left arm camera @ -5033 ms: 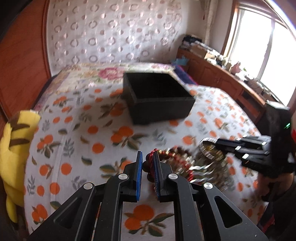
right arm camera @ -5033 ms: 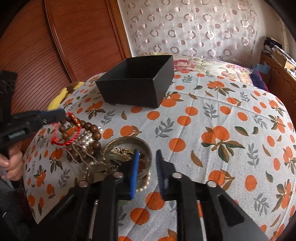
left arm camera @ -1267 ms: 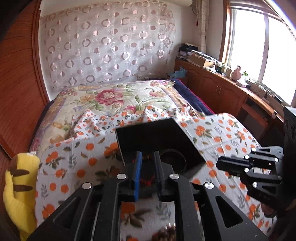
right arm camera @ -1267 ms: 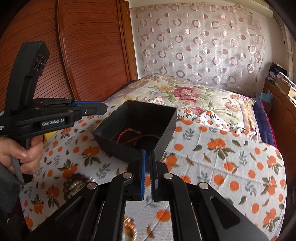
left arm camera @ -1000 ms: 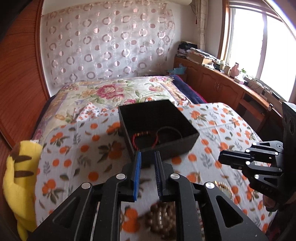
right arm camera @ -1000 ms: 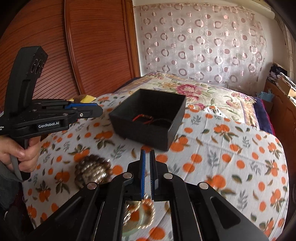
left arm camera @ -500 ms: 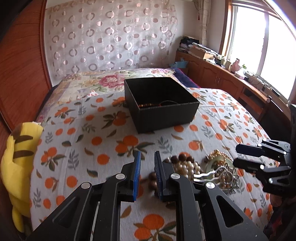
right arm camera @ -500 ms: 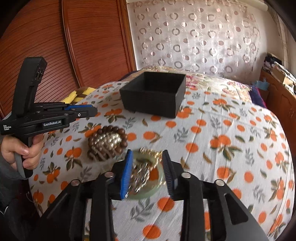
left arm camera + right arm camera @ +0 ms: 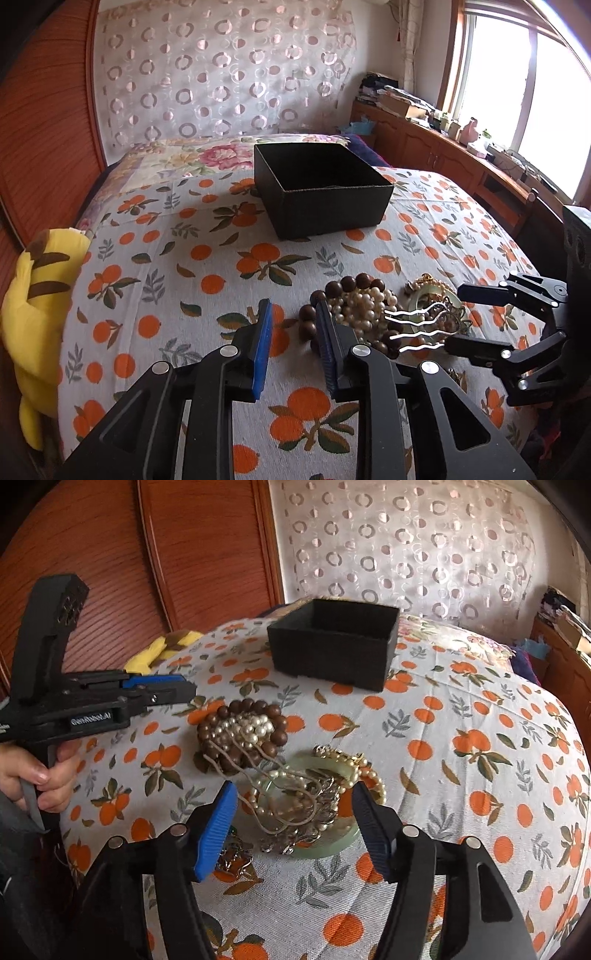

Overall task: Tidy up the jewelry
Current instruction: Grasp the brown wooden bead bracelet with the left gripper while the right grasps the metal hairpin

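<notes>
A heap of jewelry lies on the orange-print bedspread: a brown wooden bead bracelet (image 9: 242,734) wrapped around pearls, a green jade bangle (image 9: 325,843), pearl strands and wavy hair pins (image 9: 413,325). A black open box (image 9: 321,192) stands farther back, also in the right wrist view (image 9: 334,648). My left gripper (image 9: 293,334) is open and empty, its right finger beside the brown beads (image 9: 345,286). My right gripper (image 9: 293,825) is wide open and empty, its fingers on either side of the jade bangle and tangled chains.
A yellow plush toy (image 9: 37,295) lies at the bed's left edge. A wooden wardrobe wall (image 9: 110,554) stands on the left, a wooden sideboard (image 9: 461,158) under the window on the right. A small brown jewel piece (image 9: 231,858) lies near my right gripper's left finger.
Both grippers came down from the box, where the red bracelet was dropped, to the jewelry heap. Both have opened; the right one opened wide around the bangle.
</notes>
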Demonstrator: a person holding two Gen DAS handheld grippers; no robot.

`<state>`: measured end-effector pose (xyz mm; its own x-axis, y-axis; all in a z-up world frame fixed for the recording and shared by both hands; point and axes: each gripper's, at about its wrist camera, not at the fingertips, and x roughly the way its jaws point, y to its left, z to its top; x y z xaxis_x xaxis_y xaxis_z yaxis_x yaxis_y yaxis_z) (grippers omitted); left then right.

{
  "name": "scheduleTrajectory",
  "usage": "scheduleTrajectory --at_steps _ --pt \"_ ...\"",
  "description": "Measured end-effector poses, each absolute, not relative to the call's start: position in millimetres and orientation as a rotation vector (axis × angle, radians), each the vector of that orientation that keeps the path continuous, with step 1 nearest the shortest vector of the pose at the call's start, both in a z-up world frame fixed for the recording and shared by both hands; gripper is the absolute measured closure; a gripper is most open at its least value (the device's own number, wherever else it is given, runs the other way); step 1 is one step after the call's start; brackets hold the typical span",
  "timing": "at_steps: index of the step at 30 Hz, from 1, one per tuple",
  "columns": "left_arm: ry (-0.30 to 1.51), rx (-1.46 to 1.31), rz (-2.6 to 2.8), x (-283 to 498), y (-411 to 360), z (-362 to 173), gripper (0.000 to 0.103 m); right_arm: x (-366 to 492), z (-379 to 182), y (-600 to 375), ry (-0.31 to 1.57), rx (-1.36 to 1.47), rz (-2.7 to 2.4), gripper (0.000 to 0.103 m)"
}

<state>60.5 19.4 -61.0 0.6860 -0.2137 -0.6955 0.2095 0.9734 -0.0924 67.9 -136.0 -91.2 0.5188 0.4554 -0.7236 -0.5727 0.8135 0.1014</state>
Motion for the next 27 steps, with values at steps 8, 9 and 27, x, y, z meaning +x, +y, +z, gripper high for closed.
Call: scheduleTrajectory --at_steps 8,9,27 --pt "0.784 -0.005 -0.237 59.3 18.5 -63.2 0.080 70.7 -97.5 -123.0 0.847 -0.219 0.648 0.025" --pt "0.784 -0.006 -0.236 59.4 18.5 -63.3 0.080 71.3 -98.6 -120.9 0.853 -0.228 0.649 0.025" --pt "0.863 0.009 -0.272 82.8 14.8 -80.2 0.074 68.3 -90.2 -131.2 0.823 -0.238 0.623 0.046"
